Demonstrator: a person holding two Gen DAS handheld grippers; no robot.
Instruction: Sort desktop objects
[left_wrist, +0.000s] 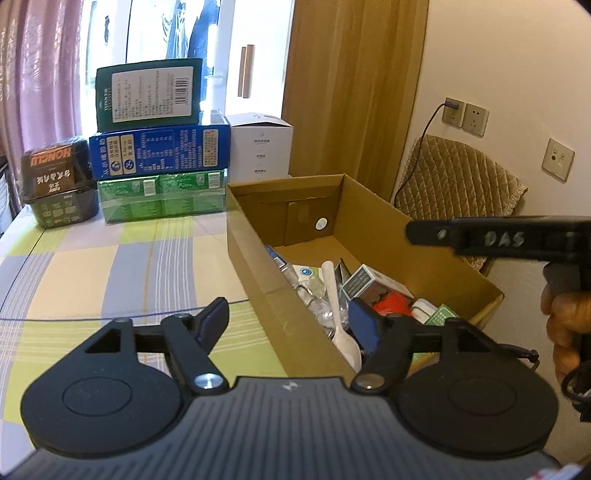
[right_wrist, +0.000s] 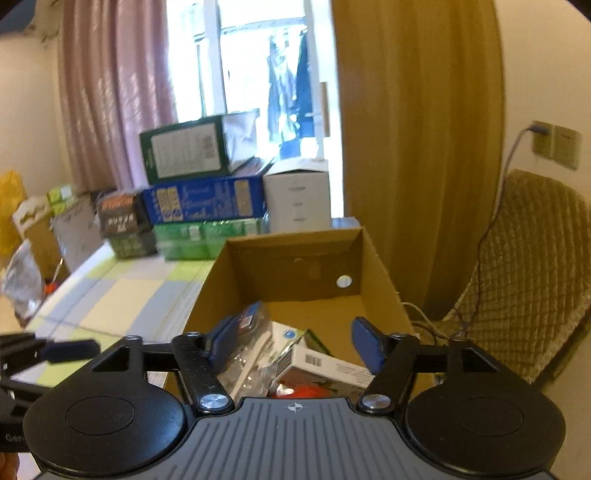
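An open cardboard box (left_wrist: 266, 266) stands on the table's right side. It holds a white plastic spoon (left_wrist: 332, 291), a small carton with a grey label (left_wrist: 360, 282), something red (left_wrist: 391, 303), a green packet (left_wrist: 441, 315) and clear plastic wrapping. My left gripper (left_wrist: 290, 321) is open and straddles the box's near left wall, with nothing between its fingers. My right gripper (right_wrist: 291, 338) hangs open over the box (right_wrist: 295, 258), above the barcoded carton (right_wrist: 325, 365) and spoon (right_wrist: 255, 354). In the left wrist view it shows as a black finger (left_wrist: 428, 232), held by a hand (left_wrist: 565, 325).
Stacked at the table's back are a dark green box (left_wrist: 147, 96), a blue box (left_wrist: 159, 151), a green pack (left_wrist: 162, 195), a black bowl container (left_wrist: 55, 181) and a white box (left_wrist: 260, 147). A checked tablecloth (left_wrist: 110, 266) covers the table. A quilted chair (left_wrist: 458, 177) and wall sockets (left_wrist: 465, 114) stand right.
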